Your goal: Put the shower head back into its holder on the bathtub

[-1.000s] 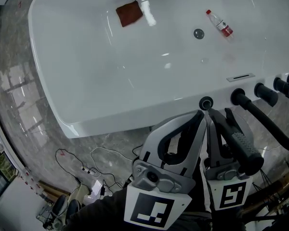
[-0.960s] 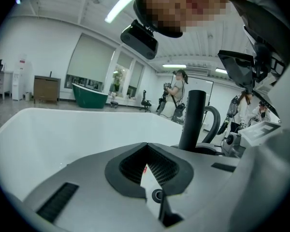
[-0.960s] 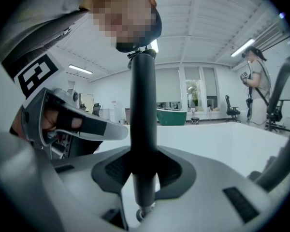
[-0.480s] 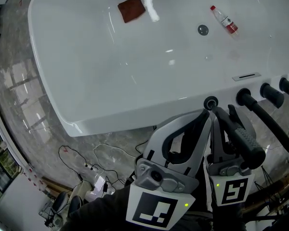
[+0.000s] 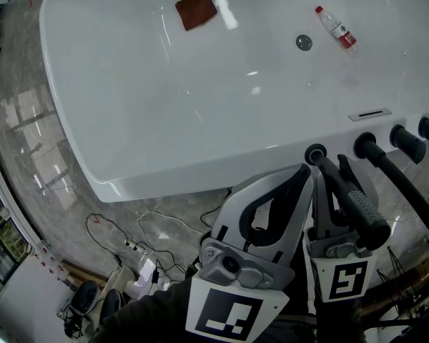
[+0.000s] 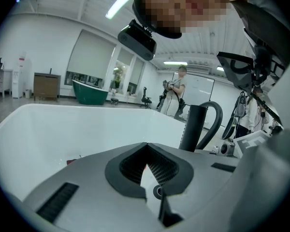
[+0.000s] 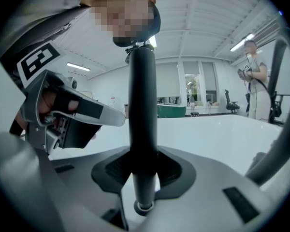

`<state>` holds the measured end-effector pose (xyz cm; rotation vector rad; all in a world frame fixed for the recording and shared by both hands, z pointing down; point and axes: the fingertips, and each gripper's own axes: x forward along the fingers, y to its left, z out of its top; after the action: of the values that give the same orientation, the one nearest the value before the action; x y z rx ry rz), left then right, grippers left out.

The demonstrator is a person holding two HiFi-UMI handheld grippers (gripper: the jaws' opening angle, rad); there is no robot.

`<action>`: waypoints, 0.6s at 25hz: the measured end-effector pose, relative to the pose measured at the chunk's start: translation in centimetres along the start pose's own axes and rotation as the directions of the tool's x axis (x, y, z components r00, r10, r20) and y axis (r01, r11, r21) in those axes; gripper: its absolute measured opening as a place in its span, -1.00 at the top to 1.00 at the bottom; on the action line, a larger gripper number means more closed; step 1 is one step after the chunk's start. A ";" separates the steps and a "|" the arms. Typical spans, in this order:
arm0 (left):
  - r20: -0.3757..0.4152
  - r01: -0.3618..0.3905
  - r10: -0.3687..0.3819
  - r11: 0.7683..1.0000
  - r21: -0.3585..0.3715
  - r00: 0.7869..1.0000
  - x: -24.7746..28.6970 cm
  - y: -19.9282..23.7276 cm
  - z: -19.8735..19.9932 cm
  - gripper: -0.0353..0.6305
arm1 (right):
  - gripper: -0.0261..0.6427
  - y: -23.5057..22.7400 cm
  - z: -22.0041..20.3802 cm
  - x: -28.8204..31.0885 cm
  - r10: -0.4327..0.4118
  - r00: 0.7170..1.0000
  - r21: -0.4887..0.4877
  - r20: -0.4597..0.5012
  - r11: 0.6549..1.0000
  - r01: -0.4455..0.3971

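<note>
Well left of my left gripper (image 5: 303, 170) the marble floor (image 5: 28, 141) lies open, with a tangle of cables (image 5: 139, 245) down beside the gripper's body. The bathtub (image 5: 171, 171) rim curves round from there and runs up to the left gripper's tips. That gripper is closed and empty. Its pads meet at the tip, and only white tub shows through the slit behind them. Ahead of it the basin is wide and mostly bare. A brown cloth (image 5: 196, 11) lies far ahead and to the left, the drain (image 5: 304, 43) is far ahead, and a plastic bottle (image 5: 336, 28) lies just right of the drain.

The holder (image 5: 311, 151), a dark ring in the tub's deck, sits just ahead of both grippers' tips. My right gripper (image 5: 331, 168), close against the left one's right side, is clamped on the shower head (image 7: 142, 105), a slim black stick standing upright between the jaws. Its lower end is at the holder's mouth; I cannot tell whether it has gone in.

Right of the right gripper the room is tight. A black post (image 5: 365, 145) stands just beside the holder, a hose (image 5: 407, 195) runs from it back along the gripper's right side, and black knobs (image 5: 406, 140) line the deck edge beyond. An overflow slot (image 5: 370, 114) sits ahead of the post.
</note>
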<state>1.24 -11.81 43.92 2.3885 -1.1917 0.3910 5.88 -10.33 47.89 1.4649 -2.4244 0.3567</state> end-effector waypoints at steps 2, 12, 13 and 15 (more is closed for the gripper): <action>0.003 0.001 -0.001 1.000 0.005 1.000 0.1 0.0 -0.1 0.88 | 0.55 0.1 -0.5 0.1 0.002 1.000 -0.001 -0.010 1.000 -0.002; 0.011 -0.005 0.005 1.000 -0.002 1.000 -0.2 0.4 -1.0 0.88 | 0.55 0.0 -1.7 0.4 -0.015 0.999 -0.006 -0.042 1.000 0.014; -0.002 0.002 -0.002 1.000 -0.002 1.000 0.0 0.5 -1.0 0.88 | 0.55 0.0 -1.9 0.4 -0.015 0.999 -0.006 -0.045 1.000 0.015; -0.004 0.006 -0.006 1.000 -0.004 1.000 0.0 0.5 -1.1 0.88 | 0.55 0.1 -2.1 0.4 -0.016 0.999 -0.005 -0.051 1.000 0.016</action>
<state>0.81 -11.54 45.03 2.3862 -1.1822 0.3908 5.88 -9.87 50.00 1.4541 -2.3709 0.3801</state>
